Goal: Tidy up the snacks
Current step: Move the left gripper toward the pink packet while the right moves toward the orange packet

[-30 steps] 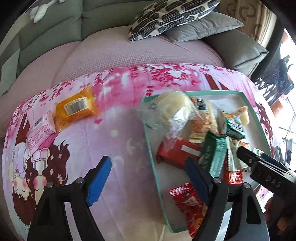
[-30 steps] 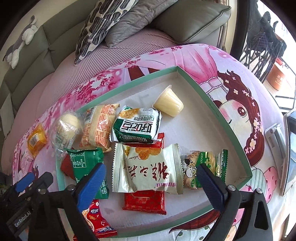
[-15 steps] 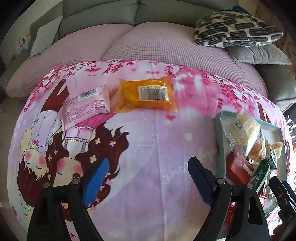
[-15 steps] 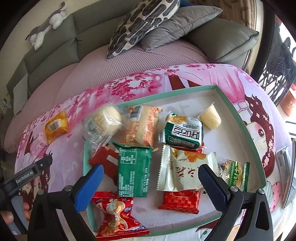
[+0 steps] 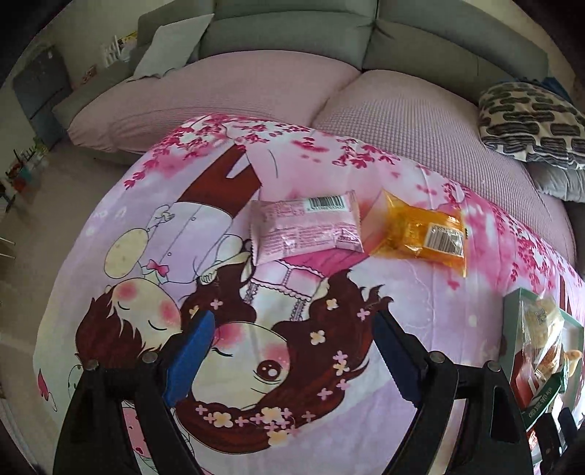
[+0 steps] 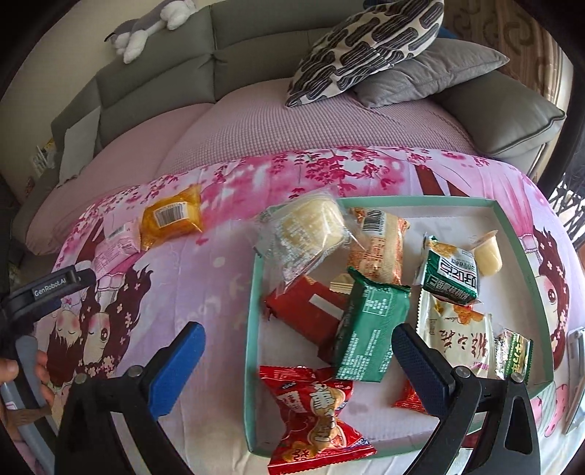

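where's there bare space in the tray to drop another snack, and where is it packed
Bare floor of the tray shows along its far edge, behind the jelly cup, and in a smaller patch between the red candy bag and the small red packet. The middle is packed, with wrappers overlapping around the green packet.

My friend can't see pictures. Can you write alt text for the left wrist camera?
Open left tongs hover, holding nothing, above a pink cartoon-print cloth. Beyond them lie a pink plastic snack packet and an orange plastic snack packet, side by side.

A home living room: grey sofa, cushions, plush toy.
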Action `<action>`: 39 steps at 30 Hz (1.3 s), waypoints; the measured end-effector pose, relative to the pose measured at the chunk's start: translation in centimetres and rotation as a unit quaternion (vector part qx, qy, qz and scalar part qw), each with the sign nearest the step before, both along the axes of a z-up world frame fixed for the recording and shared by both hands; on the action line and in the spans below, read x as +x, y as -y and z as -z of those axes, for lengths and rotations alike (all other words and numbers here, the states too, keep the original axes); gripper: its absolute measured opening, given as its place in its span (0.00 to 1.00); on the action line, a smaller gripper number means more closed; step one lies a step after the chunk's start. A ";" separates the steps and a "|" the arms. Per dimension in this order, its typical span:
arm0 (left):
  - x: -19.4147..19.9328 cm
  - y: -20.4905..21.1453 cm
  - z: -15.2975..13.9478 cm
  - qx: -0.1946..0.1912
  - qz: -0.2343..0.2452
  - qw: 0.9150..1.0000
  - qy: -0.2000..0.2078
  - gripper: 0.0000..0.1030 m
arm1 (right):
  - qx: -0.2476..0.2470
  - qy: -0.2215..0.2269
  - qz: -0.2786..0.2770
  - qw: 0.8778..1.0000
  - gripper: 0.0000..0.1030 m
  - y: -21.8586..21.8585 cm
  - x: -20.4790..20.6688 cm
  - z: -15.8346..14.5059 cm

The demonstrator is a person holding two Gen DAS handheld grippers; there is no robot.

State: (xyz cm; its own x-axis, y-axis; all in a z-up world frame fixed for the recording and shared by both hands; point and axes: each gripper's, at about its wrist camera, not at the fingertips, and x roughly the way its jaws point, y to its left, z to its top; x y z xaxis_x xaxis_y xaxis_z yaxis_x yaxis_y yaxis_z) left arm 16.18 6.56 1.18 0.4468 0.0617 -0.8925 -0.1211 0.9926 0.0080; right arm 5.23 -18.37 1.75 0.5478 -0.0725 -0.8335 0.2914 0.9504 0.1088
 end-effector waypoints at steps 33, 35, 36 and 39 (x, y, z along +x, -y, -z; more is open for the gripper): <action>6.1 -5.2 2.1 -0.098 -0.038 0.992 0.066 0.98 | -0.031 0.053 -0.074 0.995 1.00 -9.6 12.8 1.5; 6.5 -5.0 2.4 -0.096 -0.036 0.993 0.066 0.98 | -0.031 0.053 -0.076 0.995 1.00 -9.9 13.7 1.9; 6.7 -5.0 2.5 -0.094 -0.035 0.993 0.066 0.98 | -0.030 0.053 -0.077 0.995 1.00 -10.0 14.1 2.1; 7.2 -4.9 3.1 -0.103 -0.033 0.992 0.066 0.98 | -0.031 0.051 -0.078 0.995 1.00 -10.3 15.3 2.8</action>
State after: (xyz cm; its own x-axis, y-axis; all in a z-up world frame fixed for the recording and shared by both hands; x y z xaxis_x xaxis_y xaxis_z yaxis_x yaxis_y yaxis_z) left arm 23.36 11.48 -1.87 0.5622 -0.0839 -0.8227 -0.1716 0.9614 -0.2153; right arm 20.48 -8.08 -1.03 0.6375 -0.0292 -0.7699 0.1300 0.9890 0.0701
